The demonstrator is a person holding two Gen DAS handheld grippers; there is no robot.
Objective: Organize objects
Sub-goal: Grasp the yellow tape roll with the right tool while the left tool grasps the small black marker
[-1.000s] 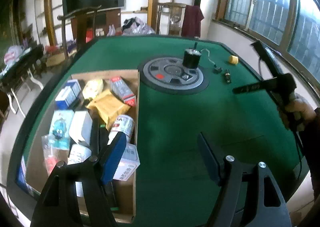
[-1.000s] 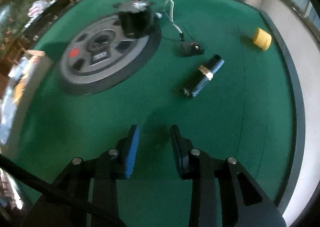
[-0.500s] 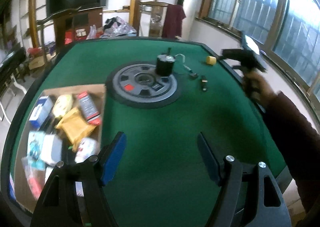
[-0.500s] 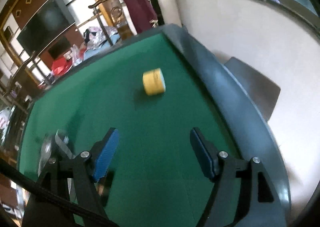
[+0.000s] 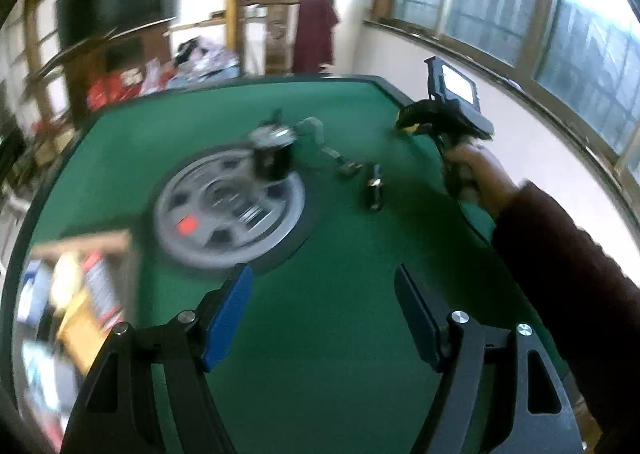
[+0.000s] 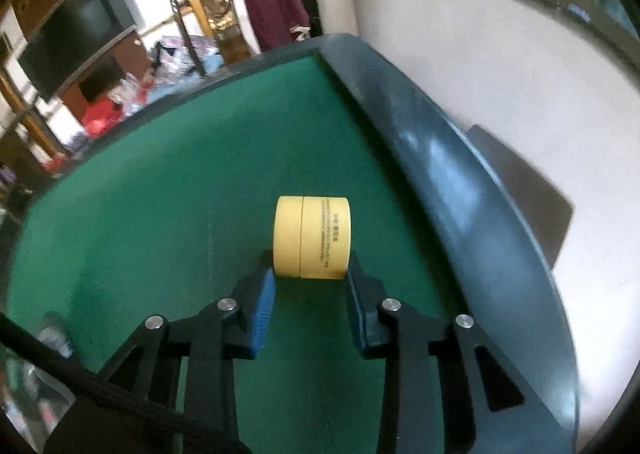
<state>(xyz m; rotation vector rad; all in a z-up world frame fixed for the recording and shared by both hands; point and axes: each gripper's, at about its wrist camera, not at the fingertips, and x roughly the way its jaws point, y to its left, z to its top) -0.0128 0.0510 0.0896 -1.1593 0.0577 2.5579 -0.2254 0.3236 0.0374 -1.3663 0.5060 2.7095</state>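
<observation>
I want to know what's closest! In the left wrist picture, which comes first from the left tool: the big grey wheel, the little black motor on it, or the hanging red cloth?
1. Grey wheel, on the green table just ahead of the left tool.
2. Black motor, on the wheel's far edge.
3. Red cloth, hanging beyond the table.

1 yellow tape roll [image 6: 312, 238], 1 grey disc [image 5: 230, 210], 1 black motor [image 5: 272, 158], 1 wooden box [image 5: 120, 242], 2 tools.

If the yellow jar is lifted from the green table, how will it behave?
The yellow jar lies on its round side, so it may roll if released. Its smooth wall looks slippery, yet the right gripper pinches its flat ends, which should hold. It seems rigid and probably light.
</observation>
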